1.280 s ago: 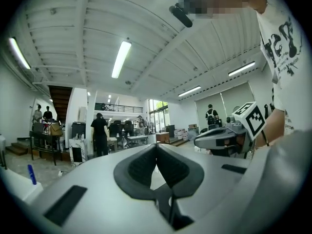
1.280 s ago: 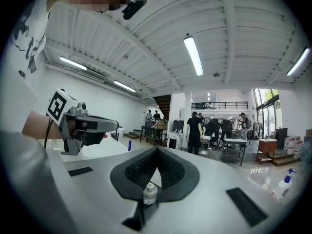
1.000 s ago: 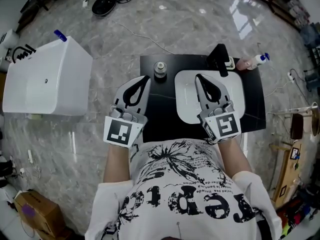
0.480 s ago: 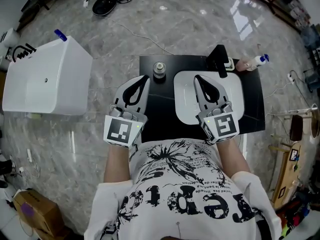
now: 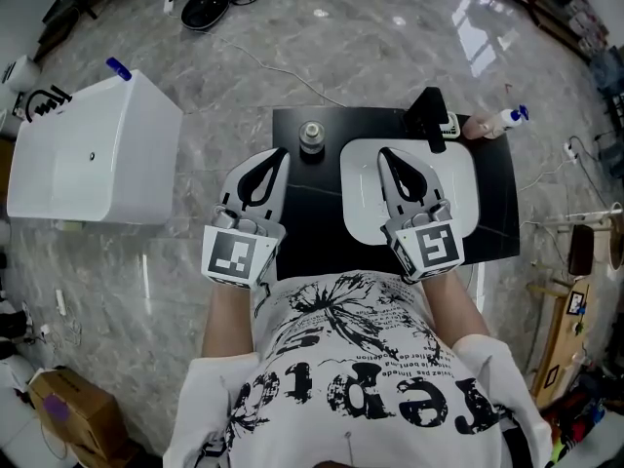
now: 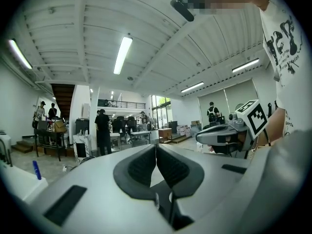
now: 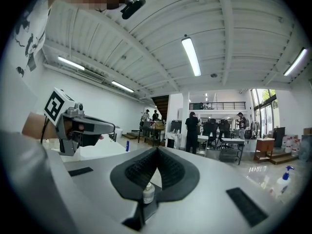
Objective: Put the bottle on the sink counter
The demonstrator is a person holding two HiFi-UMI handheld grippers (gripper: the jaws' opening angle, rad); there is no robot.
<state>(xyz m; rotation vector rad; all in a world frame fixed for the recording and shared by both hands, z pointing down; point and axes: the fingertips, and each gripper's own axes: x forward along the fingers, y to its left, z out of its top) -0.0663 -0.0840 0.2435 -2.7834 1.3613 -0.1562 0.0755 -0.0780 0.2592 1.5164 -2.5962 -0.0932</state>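
There's the small bottle (image 5: 311,136), upright on the black counter (image 5: 497,213), just left of the white sink (image 5: 466,203) near its far corner. Round body, pale label, light cap on top, standing free with nothing touching it. Over past the sink's far right corner sits a spray bottle (image 5: 492,120), pinkish body, white neck, blue nozzle, right at the counter's edge.

We are looking steeply down from the head onto the black tabletop (image 5: 495,203), its near edge just below us. Riding the left gripper (image 6: 156,149), we are peering level along its fingers (image 6: 139,167), very close. The right gripper (image 7: 157,151) view is doing likewise. Both are sharing the hall's far desks (image 6: 130,136), each catching the other gripper sideways.
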